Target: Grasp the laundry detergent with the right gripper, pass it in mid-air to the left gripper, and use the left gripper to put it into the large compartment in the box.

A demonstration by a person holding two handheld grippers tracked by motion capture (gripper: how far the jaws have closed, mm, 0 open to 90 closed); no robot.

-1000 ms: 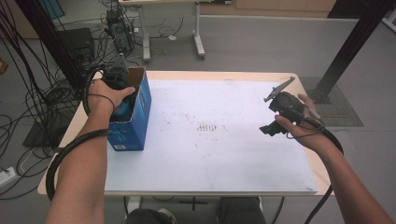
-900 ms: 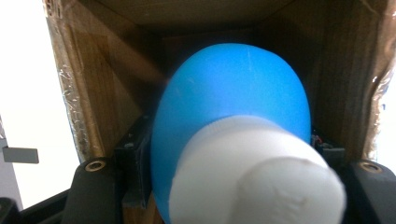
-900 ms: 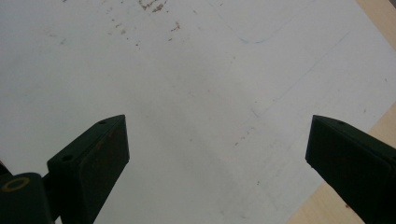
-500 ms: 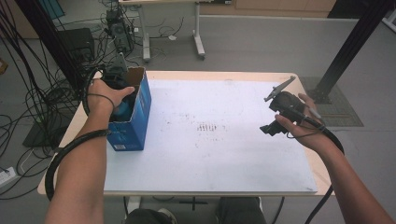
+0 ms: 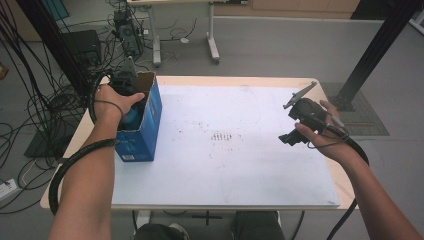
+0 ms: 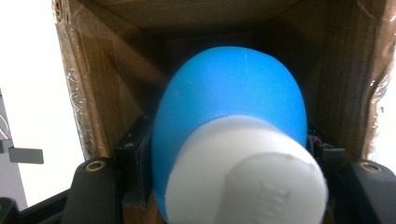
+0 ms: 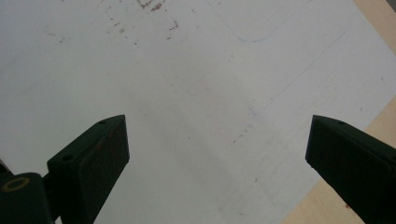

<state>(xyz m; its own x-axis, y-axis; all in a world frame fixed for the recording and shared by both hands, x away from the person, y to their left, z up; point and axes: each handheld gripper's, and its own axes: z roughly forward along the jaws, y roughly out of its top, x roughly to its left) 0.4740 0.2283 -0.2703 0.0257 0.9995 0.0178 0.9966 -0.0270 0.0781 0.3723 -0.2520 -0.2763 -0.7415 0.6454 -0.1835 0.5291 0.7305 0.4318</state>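
— What have you got on the left?

— My left tool is down inside the open top of the blue carton, which stands at about nine o'clock on the worktop, near its left edge. In the left gripper view the jaws are pinching a blue bottle with a white cap, pads against both its sides, with the brown cardboard walls close around it.

— And the right?

— My right tool hangs above the white sheet at about three o'clock, well apart from the carton. Its jaws are spread wide with nothing between them, just the sheet and a strip of bare wood at the corner.
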